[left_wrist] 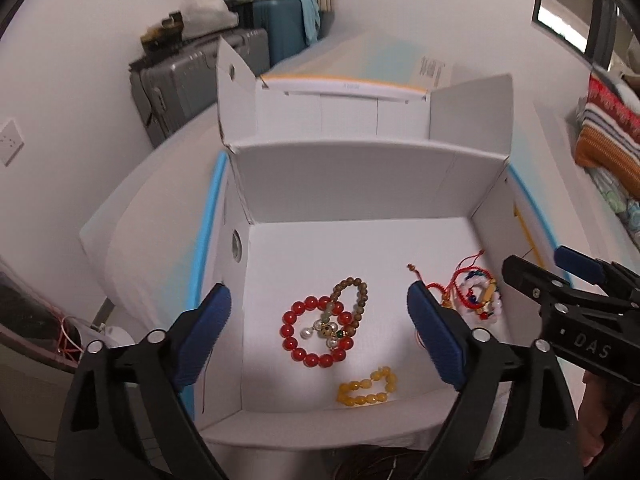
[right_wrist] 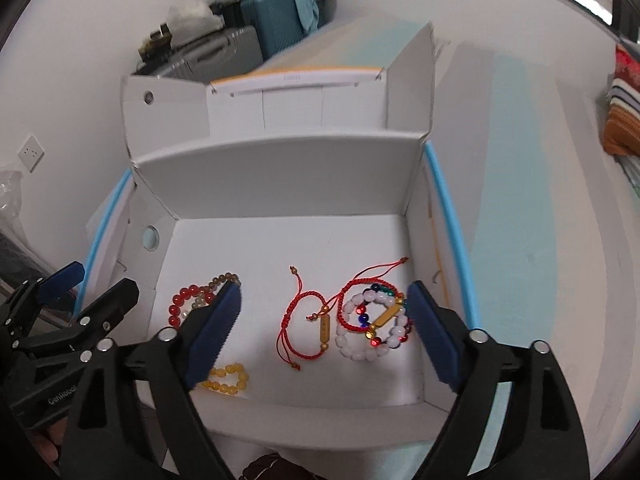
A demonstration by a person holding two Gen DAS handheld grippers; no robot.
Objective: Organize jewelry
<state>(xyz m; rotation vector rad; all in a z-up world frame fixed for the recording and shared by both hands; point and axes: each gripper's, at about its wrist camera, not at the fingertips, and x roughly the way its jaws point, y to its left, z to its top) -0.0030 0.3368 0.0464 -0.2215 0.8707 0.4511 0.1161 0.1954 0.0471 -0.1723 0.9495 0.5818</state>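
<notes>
A white cardboard box (left_wrist: 360,184) stood open on the table, its flaps up, and all the jewelry lay on its white floor. The left gripper (left_wrist: 320,332) hung above the near part of the box with its blue-padded fingers (left_wrist: 208,336) wide apart and nothing between them. Below this gap lay a red bead bracelet (left_wrist: 316,330), and a brown wooden bead bracelet (left_wrist: 354,300) lay across its upper right part, touching it. A small charm bracelet with pearls and green beads (left_wrist: 330,326) lay inside the red ring, over both. A yellow bead bracelet (left_wrist: 368,390) lay near them, closer to the front wall of the box, apart from the red one.

The right gripper (right_wrist: 324,328) was also spread open and held nothing. It hovered over the right half of the box. Between its fingers (right_wrist: 430,332), on the floor, lay a red cord bracelet (right_wrist: 304,320) with a small gold tube, and just beside it, to the right, a white bead bracelet (right_wrist: 374,332). On the white beads lay a second red cord bracelet (right_wrist: 352,300) and a bracelet of coloured beads with a gold bar (right_wrist: 386,316); these three were piled together and touched each other.

Behind the box stood a white case with an orange edge (right_wrist: 296,78). Grey and teal suitcases (left_wrist: 224,64) stood against the wall far behind.
</notes>
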